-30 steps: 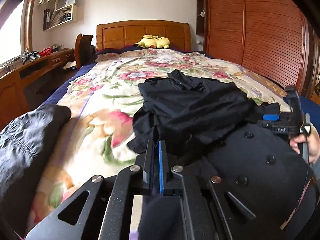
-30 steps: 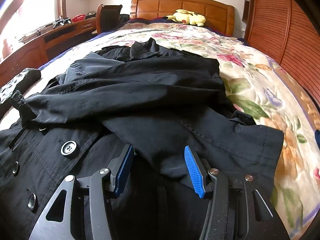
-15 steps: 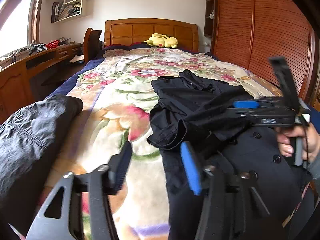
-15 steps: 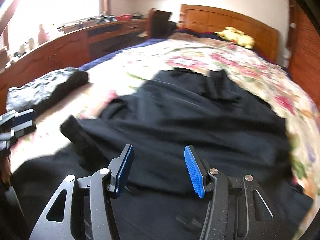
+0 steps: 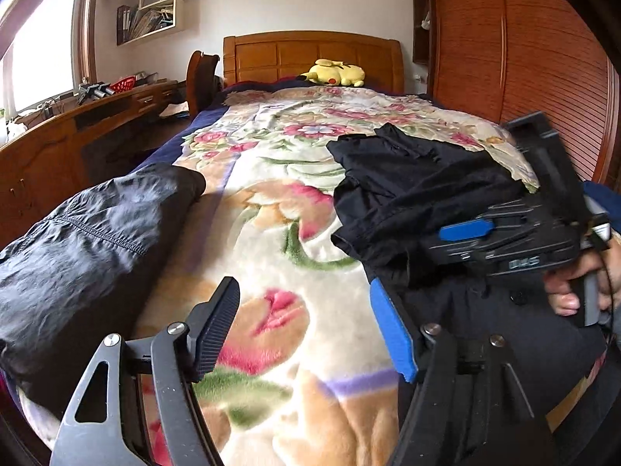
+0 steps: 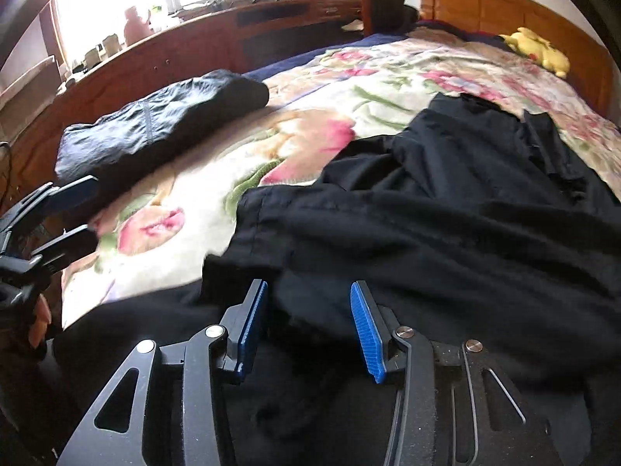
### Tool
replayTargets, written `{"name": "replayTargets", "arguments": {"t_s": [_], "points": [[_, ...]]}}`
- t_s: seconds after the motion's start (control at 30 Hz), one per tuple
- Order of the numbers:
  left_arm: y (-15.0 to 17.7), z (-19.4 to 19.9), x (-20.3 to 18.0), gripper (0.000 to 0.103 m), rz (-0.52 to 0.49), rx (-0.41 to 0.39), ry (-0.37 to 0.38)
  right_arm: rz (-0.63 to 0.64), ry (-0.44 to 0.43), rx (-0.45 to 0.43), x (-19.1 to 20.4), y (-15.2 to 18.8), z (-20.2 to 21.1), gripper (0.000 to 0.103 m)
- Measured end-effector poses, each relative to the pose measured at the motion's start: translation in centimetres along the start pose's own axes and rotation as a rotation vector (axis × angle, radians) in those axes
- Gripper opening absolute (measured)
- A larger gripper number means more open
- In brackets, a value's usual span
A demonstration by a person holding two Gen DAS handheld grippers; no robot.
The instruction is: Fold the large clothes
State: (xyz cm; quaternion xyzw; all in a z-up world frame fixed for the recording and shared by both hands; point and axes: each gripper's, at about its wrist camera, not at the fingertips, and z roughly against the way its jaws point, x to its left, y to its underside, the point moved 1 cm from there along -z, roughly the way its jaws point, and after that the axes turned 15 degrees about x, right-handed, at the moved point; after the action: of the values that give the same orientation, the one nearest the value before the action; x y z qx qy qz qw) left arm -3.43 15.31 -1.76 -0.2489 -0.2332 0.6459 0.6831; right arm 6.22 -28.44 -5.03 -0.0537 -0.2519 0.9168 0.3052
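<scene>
A large black coat (image 5: 423, 190) lies partly folded on the flowered bedspread (image 5: 279, 240), at the right of the left wrist view. It fills the middle and right of the right wrist view (image 6: 446, 213). My left gripper (image 5: 306, 322) is open and empty, over bare bedspread just left of the coat's edge. My right gripper (image 6: 306, 322) is open and empty, low over the coat's near part. The right gripper also shows in the left wrist view (image 5: 516, 233), held by a hand at the right edge.
A folded dark grey garment (image 5: 85, 248) lies at the bed's left edge, also in the right wrist view (image 6: 163, 124). A yellow plush toy (image 5: 333, 73) sits by the wooden headboard (image 5: 310, 54). A wooden desk (image 5: 70, 132) runs along the left, wardrobe doors (image 5: 543, 58) along the right.
My left gripper was shut on the coat, then let go, opened and moved left over the bedspread. My right gripper stayed open and swung left across the coat.
</scene>
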Motion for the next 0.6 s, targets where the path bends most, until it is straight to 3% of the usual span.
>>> {"name": "replayTargets", "arguments": {"t_s": [0.07, 0.3, 0.53, 0.6], "points": [[0.3, 0.4, -0.3, 0.071, -0.006, -0.008, 0.003, -0.02, 0.032, -0.027, 0.0, 1.2, 1.7, 0.047], [1.3, 1.4, -2.2, 0.071, -0.015, -0.025, 0.02, -0.108, 0.201, -0.121, -2.0, 10.1, 8.7, 0.047], [2.2, 1.7, -3.6, 0.071, -0.028, -0.013, 0.028, -0.249, 0.345, -0.132, -5.8, 17.9, 12.4, 0.047], [2.5, 1.7, -3.7, 0.071, -0.027, -0.002, 0.034, -0.288, 0.387, -0.133, -6.5, 19.5, 12.9, 0.053]]}}
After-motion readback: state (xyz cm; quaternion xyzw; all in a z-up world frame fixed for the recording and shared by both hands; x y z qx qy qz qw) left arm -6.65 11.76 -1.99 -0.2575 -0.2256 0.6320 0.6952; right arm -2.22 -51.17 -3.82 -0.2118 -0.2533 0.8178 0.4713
